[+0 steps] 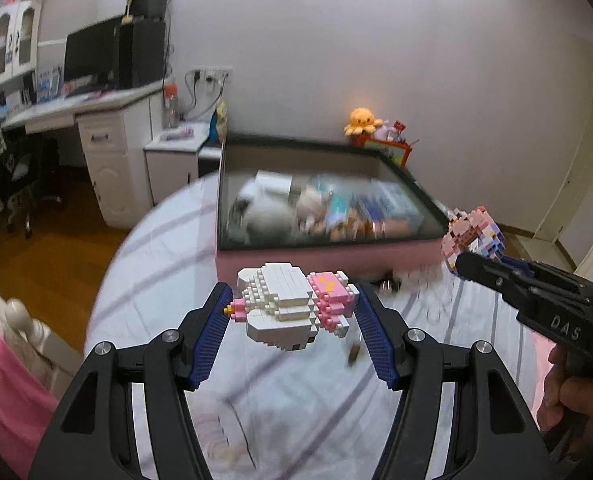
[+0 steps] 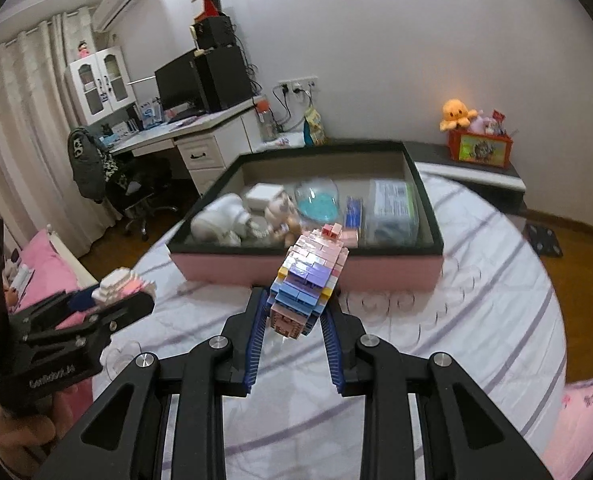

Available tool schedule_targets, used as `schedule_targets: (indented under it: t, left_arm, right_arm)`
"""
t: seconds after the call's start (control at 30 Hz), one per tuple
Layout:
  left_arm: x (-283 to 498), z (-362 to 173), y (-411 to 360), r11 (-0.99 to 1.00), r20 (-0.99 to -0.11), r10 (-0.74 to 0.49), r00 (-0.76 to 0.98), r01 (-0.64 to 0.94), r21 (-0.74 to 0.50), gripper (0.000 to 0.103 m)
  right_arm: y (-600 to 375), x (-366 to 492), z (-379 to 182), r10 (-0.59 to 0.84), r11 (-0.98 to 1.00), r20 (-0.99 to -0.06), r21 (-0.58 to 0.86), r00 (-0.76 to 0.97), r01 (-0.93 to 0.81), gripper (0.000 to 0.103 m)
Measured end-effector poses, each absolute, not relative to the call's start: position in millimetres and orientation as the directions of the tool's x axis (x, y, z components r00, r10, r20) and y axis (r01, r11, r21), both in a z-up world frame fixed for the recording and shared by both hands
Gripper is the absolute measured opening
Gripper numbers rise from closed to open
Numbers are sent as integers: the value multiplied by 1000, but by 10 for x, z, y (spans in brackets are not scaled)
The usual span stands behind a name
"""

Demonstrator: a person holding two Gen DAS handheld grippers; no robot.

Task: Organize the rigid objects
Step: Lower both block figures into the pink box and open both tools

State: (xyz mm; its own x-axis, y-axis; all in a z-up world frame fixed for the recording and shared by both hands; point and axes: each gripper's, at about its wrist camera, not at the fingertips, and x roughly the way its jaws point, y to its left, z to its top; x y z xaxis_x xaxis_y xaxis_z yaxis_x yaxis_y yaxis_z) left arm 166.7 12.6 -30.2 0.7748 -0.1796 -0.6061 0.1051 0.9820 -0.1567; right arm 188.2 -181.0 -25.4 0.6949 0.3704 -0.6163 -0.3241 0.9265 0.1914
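Note:
My left gripper is shut on a white and pink brick figure and holds it above the bed. It also shows at the left of the right wrist view. My right gripper is shut on a pink, purple and blue brick figure, held above the bed just in front of the pink box. That figure also shows at the right of the left wrist view. The pink box with a dark rim lies open on the bed and holds several toys and packets.
The bed has a white cover with purple stripes. A red bin with an orange plush octopus stands on a low shelf beyond the box. A desk with a monitor and an office chair are at the far left.

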Motion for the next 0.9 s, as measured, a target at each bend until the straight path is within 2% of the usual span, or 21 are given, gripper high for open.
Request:
schedule_targets:
  t: [0.23,0.4,0.63,0.9]
  left_arm:
    - [2146,79,173,982,-556,-176,813,109,-152,64]
    - [2606,218,156,982,-553,-179,814,113,-153,64]
    - [3308,-7,82,982,-621,-182,762,106,-158,64]
    - [3687,-229,-62,979,-658,-197,727,108,-175,64]
  right_arm:
    - [-1776,2247,76,363,926,-591,140,720,-351,28]
    - [-1742,2659,247,338,932,-598,104,727,-347,28]
    - [-1682,3295,36,306,941,-669,102,678,-324,28]
    - [-1708,3668,-197,283,948,-711,106,644,-299,28]
